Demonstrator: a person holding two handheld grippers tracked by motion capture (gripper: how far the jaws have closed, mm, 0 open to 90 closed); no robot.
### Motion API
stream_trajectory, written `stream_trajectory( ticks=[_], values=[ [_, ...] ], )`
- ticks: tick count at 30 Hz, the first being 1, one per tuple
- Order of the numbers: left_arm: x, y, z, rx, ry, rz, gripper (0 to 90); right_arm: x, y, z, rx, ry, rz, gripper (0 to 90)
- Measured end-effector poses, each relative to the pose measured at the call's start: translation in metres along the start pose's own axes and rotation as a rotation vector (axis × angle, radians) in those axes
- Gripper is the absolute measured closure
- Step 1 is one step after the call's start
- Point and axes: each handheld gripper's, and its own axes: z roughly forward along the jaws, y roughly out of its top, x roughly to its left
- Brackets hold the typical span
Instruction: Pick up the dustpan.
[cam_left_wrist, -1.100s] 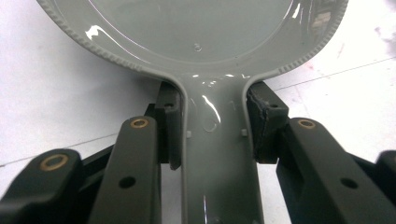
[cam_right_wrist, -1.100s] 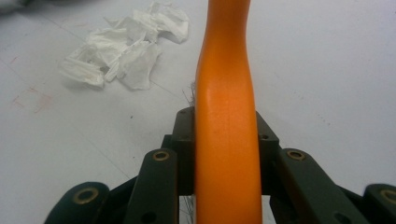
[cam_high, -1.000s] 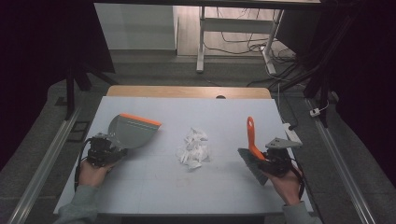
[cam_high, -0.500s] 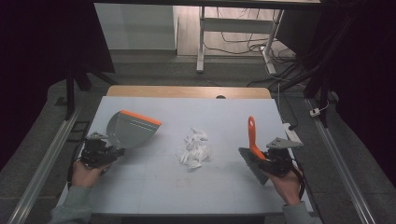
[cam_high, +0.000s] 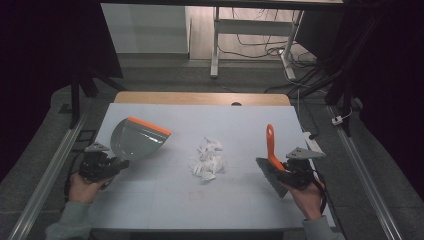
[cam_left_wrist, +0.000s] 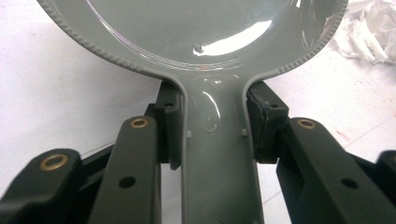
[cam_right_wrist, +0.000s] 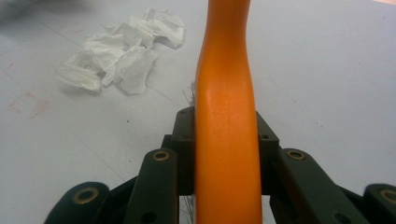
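Observation:
A grey dustpan (cam_high: 136, 141) with an orange lip lies at the table's left, and my left gripper (cam_high: 111, 165) is shut on its handle. The left gripper view has the jaws of the left gripper (cam_left_wrist: 215, 126) pressed against both sides of the dustpan's handle (cam_left_wrist: 217, 154). A heap of crumpled white paper (cam_high: 207, 158) lies at the table's middle, apart from both tools. At the right, my right gripper (cam_high: 284, 173) is shut on a brush with an orange handle (cam_high: 270, 144) and dark bristles (cam_high: 270, 177). The orange handle (cam_right_wrist: 226, 107) rises between the jaws, with the paper (cam_right_wrist: 121, 51) beyond it to the left.
The pale tabletop (cam_high: 165, 205) has a wooden strip (cam_high: 200, 98) along its far edge. Metal rails (cam_high: 45, 185) run along both sides of the table. Beyond it stand a desk frame (cam_high: 215, 45) and floor cables (cam_high: 260, 45).
My left gripper has drawn the dustpan a little to the left and toward the near edge. The right gripper and brush have stayed put.

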Motion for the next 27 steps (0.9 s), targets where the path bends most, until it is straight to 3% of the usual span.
stream_trajectory(
  ticks=[11,21,27],
  values=[
    [0.000,-0.011,-0.014,-0.015,-0.050,0.045,61.7,0.000,0.001,-0.002,-0.013,-0.004,-0.003,70.4],
    [-0.016,-0.012,-0.015,0.003,-0.084,0.136,61.7,-0.001,0.001,-0.004,-0.028,-0.004,0.000,70.4],
    [-0.022,-0.016,-0.017,0.023,-0.122,0.150,61.7,0.000,0.002,-0.005,-0.036,-0.002,-0.002,70.4]
  ],
)
